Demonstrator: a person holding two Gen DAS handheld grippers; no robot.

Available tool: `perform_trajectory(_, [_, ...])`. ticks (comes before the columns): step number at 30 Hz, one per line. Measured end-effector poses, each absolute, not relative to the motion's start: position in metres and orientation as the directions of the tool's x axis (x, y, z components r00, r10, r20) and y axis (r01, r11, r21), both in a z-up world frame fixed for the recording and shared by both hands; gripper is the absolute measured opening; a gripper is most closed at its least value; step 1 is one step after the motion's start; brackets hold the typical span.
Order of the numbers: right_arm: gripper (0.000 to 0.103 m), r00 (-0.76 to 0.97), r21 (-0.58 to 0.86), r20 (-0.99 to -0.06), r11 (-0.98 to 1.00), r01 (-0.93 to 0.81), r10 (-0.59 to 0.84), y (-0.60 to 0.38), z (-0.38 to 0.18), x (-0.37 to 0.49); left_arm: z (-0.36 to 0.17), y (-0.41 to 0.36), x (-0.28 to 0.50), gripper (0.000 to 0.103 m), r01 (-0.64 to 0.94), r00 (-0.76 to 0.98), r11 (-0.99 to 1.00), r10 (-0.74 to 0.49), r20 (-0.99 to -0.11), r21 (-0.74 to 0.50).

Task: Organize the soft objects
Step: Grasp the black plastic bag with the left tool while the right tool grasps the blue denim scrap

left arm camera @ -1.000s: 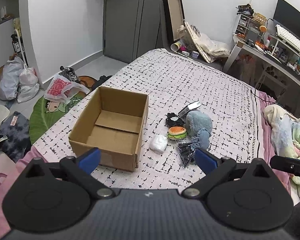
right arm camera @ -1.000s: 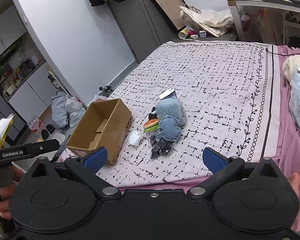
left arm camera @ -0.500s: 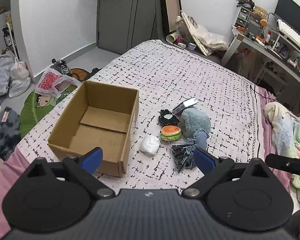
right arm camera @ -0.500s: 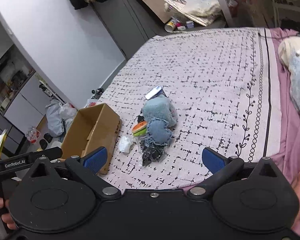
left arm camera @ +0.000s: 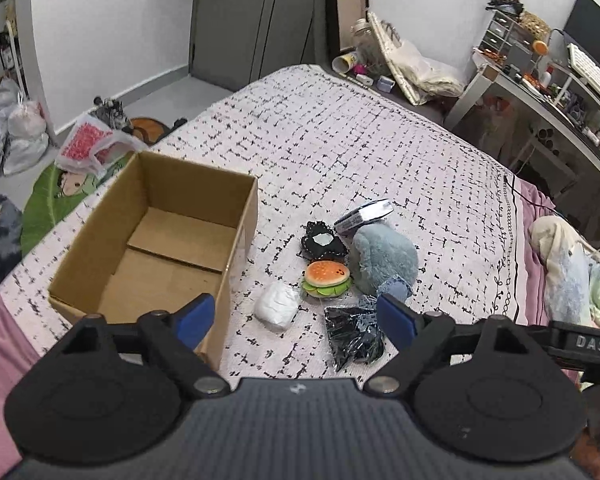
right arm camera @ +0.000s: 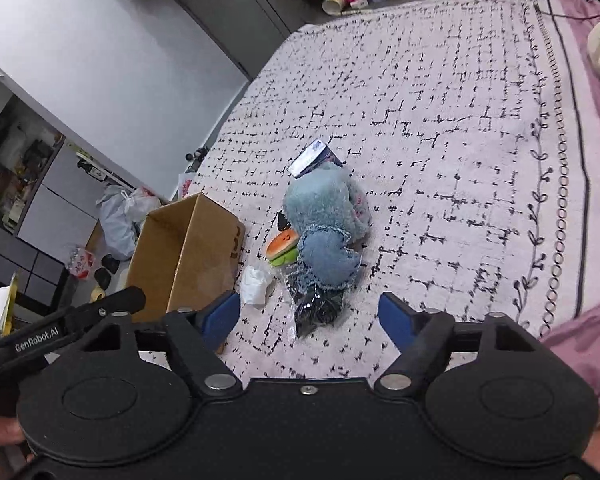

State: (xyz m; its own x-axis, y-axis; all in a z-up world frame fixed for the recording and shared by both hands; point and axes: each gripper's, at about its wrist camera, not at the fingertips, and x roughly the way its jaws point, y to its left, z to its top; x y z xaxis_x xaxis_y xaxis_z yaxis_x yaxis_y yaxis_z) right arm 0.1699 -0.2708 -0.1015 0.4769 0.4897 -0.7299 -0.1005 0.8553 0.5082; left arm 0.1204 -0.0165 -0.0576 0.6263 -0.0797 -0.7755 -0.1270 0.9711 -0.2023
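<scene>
Both tongs, left [left arm camera: 296, 318] and right [right arm camera: 309, 316], hang spread and empty near the pile right of the box [left arm camera: 156, 236]; the blue plush [left arm camera: 384, 258] looks light and squashy, best pinched across its body.

cardboard box [left arm camera: 156, 240] on bed [left arm camera: 380, 152], left of toy pile | burger toy [left arm camera: 326, 277] between white pouch [left arm camera: 277, 306] and plush [left arm camera: 384, 258] | dark bag [left arm camera: 354, 338] nearest, before plush | packet [left arm camera: 363, 215] behind plush
</scene>
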Motion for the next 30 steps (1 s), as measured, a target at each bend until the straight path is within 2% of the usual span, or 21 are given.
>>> perform_trajectory(8, [0.074, 0.441, 0.514, -0.751, 0.854, -0.077, 0.491, -0.261, -0.114, 0.205, -0.077, -0.021, 0.143, 0.077, -0.158, 0.58, 0.958, -0.106, -0.808, -0.239])
perform_trajectory(16, [0.075, 0.393, 0.533, -0.773, 0.846, -0.023, 0.498, -0.252, -0.14, 0.232, -0.101, -0.029, 0.159, 0.076, -0.198, 0.527, 0.946, -0.119, -0.841, -0.258])
perform_trajectory(20, [0.075, 0.376, 0.563, -0.765, 0.827, -0.006, 0.524, -0.25, -0.15, 0.239, -0.117, -0.03, 0.169, 0.069, -0.239, 0.49, 0.935, -0.118, -0.864, -0.263])
perform_trajectory(26, [0.075, 0.329, 0.563, -0.782, 0.826, 0.009, 0.529, -0.245, -0.18, 0.253, -0.138, -0.041, 0.18, 0.067, -0.272, 0.435, 0.924, -0.131, -0.891, -0.269])
perform_trajectory(28, [0.065, 0.306, 0.554, -0.797, 0.832, 0.025, 0.521, -0.245, -0.191, 0.257, -0.144, -0.046, 0.183, 0.067, -0.272, 0.419, 0.923, -0.14, -0.897, -0.271])
perform_trajectory(29, [0.045, 0.299, 0.564, -0.792, 0.825, 0.028, 0.532, -0.246, -0.195, 0.258, -0.147, -0.049, 0.184, 0.067, -0.27, 0.411, 0.924, -0.142, -0.9, -0.269])
perform_trajectory(30, [0.039, 0.287, 0.575, -0.788, 0.818, 0.028, 0.545, -0.247, -0.196, 0.26, -0.149, -0.052, 0.185, 0.067, -0.268, 0.406, 0.925, -0.144, -0.902, -0.268])
